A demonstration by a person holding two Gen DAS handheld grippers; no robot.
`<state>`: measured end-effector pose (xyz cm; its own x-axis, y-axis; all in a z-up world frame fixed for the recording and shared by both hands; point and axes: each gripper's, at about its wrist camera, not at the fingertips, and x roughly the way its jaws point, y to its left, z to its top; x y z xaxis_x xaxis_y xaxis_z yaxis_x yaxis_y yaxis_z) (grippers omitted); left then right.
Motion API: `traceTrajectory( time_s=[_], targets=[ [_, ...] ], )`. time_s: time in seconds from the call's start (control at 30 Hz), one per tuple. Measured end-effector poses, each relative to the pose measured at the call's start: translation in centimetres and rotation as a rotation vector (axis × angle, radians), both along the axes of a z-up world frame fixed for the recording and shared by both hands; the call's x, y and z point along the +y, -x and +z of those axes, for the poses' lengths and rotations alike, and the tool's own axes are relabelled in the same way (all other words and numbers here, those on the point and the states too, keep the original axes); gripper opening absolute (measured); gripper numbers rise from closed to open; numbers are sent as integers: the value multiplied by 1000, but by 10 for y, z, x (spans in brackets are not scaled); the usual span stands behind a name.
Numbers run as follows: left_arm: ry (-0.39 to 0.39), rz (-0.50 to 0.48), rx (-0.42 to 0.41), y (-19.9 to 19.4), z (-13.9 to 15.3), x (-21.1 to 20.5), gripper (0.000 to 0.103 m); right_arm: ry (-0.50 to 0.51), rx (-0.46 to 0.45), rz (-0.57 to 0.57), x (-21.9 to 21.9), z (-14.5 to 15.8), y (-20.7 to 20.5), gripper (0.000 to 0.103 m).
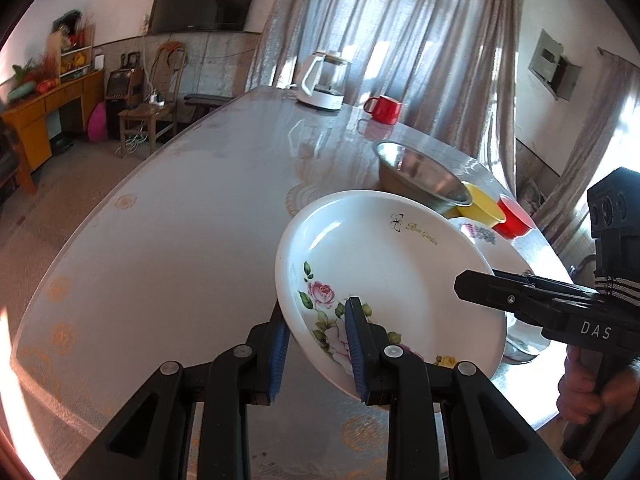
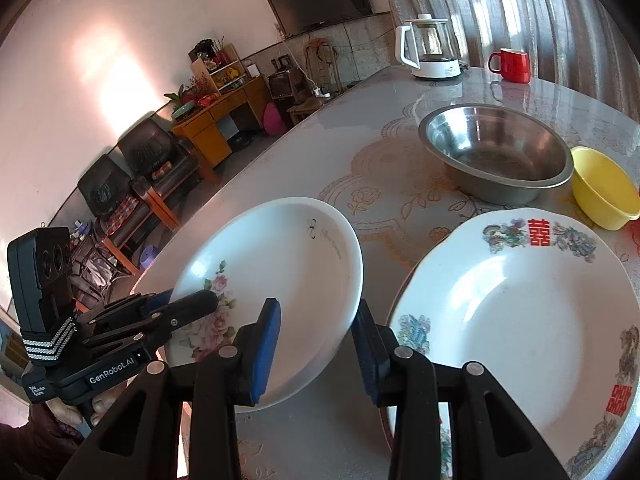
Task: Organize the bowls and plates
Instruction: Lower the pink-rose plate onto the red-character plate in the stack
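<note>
Rose plate (image 1: 384, 276) is hanging tilted above the bench (image 1: 180, 208), left gripper (image 1: 318, 344) clamping its near rim, right gripper (image 2: 316, 348) straddling the opposite rim, grip uncertain. Double-happiness plate (image 2: 520, 320) is lying flat just right of it, nearest the right gripper.

Hidden in the left wrist view: most of the patterned plate (image 1: 486, 236) behind the rose plate (image 1: 384, 280), and part of the red bowl (image 1: 516, 218) behind the yellow bowl (image 1: 482, 204). Cut off at the right edge of the right wrist view: the yellow bowl's far side. Too small to read: the rose plate's faint script.
</note>
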<state>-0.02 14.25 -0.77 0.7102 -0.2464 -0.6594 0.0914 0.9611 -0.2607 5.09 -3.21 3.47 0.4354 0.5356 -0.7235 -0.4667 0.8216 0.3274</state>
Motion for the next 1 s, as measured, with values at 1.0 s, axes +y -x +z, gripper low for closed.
traceTrajectory(
  time_s=[1.0],
  targets=[
    [-58, -327, 9, -45, 18, -152, 27, -7, 6, -400, -154, 4, 20, 36]
  ],
)
